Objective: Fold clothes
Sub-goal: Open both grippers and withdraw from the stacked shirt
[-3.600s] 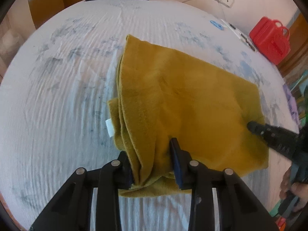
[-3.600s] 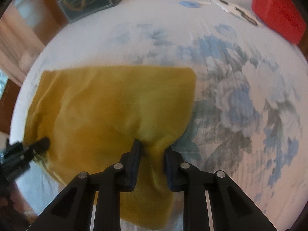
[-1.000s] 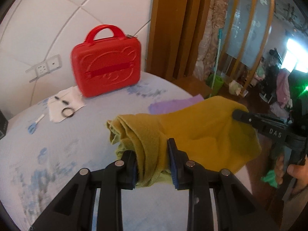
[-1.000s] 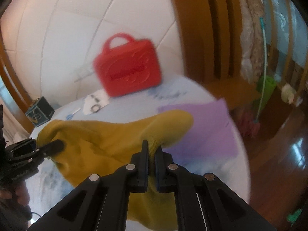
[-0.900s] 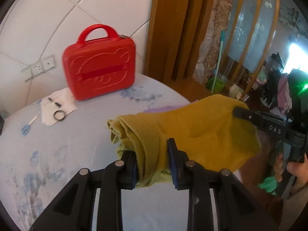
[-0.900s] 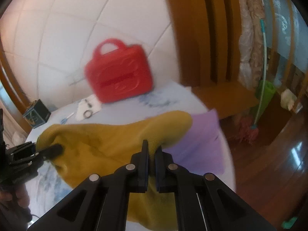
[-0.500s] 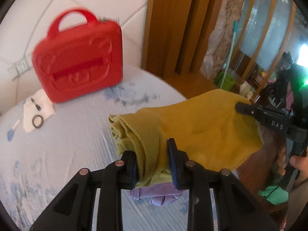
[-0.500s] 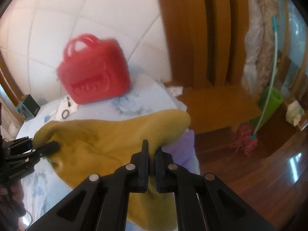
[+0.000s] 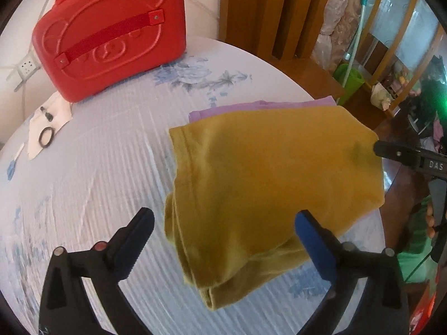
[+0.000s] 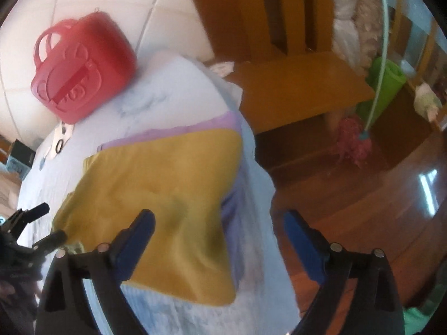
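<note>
Mustard garment (image 9: 268,184) down on the bed (image 9: 92,173), both grippers letting go!

It lies folded at the bed's right edge, on top of a purple cloth (image 9: 251,107) that peeks out along its far side. The left gripper (image 9: 223,231) has just sprung wide, its jaws well apart with the garment's near fold between them, pads clear of the fabric. The right gripper (image 10: 218,229) has just opened too, jaws spread over the garment's near corner at the bed's edge, gripping nothing. Up at the head of the bed stands a red case (image 9: 111,33), closed, so its contents can't be told. Beside it a white sheet (image 9: 49,122) carries a dark ring (image 9: 46,137).
</note>
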The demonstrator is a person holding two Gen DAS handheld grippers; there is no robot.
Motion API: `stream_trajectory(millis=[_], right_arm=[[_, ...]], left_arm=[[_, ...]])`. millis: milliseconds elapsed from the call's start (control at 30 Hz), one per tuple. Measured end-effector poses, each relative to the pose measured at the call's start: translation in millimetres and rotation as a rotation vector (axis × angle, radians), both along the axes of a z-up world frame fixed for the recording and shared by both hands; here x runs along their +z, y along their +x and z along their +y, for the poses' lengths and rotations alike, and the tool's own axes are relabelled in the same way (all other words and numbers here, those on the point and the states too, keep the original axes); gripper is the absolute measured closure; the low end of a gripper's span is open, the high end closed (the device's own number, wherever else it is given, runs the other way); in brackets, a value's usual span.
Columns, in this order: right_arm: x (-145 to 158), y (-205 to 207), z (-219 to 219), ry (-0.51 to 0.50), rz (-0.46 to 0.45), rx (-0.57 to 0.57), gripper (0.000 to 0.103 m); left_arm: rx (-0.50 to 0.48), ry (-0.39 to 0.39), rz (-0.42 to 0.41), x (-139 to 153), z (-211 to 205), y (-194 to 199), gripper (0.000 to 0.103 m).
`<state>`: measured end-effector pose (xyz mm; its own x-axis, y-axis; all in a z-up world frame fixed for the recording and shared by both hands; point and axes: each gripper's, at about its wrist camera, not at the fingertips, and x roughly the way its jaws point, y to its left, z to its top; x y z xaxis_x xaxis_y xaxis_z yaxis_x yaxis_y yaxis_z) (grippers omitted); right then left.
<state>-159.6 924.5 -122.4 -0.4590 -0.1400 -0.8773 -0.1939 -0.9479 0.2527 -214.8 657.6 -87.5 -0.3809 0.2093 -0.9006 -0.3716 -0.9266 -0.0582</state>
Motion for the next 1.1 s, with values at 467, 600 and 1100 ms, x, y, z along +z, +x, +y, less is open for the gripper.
stream_trajectory(millis=[467, 600, 1100], right_arm=[[55, 71, -67, 0.042, 0.091, 0.077, 0.000], [52, 86, -84, 0.034, 0.087, 0.083, 0.000], [47, 108, -92, 0.022, 0.062, 0.048, 0.000]], left_arm=[[-0.076, 0.037, 0.111, 53, -7, 51, 0.001], [-0.068, 0.071, 0.105, 55, -12, 58, 0.001], [-0.084, 0.007, 0.142, 53, -5, 73, 0.001]])
